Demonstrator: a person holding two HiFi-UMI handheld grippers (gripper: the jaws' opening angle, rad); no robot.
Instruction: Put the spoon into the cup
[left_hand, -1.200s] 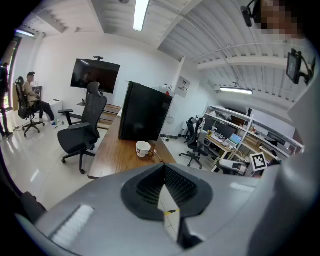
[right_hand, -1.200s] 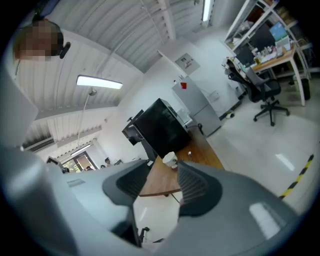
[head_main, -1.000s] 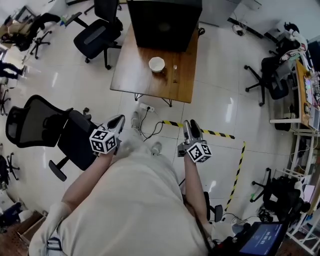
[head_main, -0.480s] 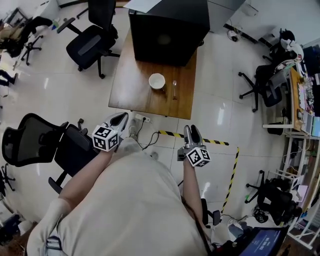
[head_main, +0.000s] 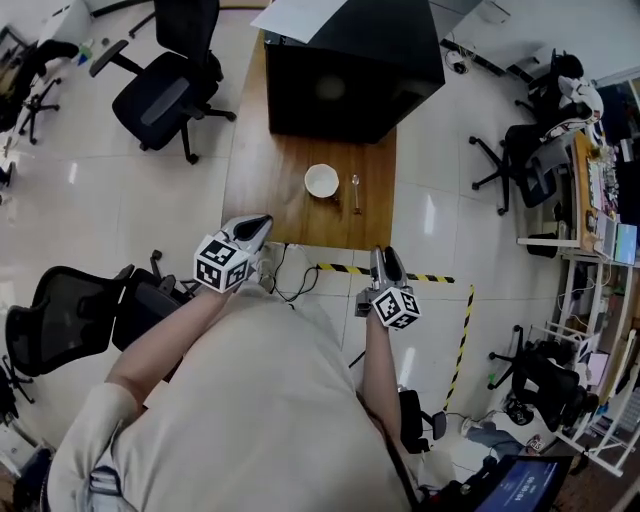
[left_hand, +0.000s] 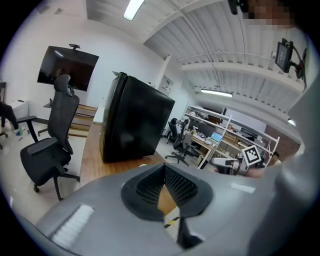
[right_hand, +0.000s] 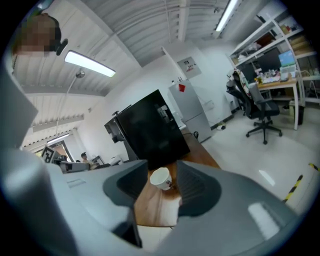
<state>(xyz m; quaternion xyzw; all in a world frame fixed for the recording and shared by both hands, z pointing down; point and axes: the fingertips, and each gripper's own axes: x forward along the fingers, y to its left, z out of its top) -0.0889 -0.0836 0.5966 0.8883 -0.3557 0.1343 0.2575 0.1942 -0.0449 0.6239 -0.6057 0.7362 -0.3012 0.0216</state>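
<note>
A white cup (head_main: 322, 181) stands on the wooden table (head_main: 270, 190), with a small metal spoon (head_main: 356, 193) lying just to its right. Both grippers hang in the air before the table's near edge, apart from cup and spoon. My left gripper (head_main: 257, 230) is at the table's near left corner; in the left gripper view its tips (left_hand: 162, 167) meet, with nothing held. My right gripper (head_main: 386, 258) is open and empty, and its jaws have just been closing a little. In the right gripper view the cup (right_hand: 160, 178) shows far off between its jaws (right_hand: 162, 167).
A big black box (head_main: 350, 70) fills the table's far end. Office chairs stand at the left (head_main: 160, 85), lower left (head_main: 75, 310) and right (head_main: 520, 150). Cables (head_main: 295, 275) and yellow-black floor tape (head_main: 440, 278) lie by the table's near edge.
The person has walked toward the table, so the table, cup and spoon now lie closer. Both grippers have come forward to its near edge, the left one turning slightly.
</note>
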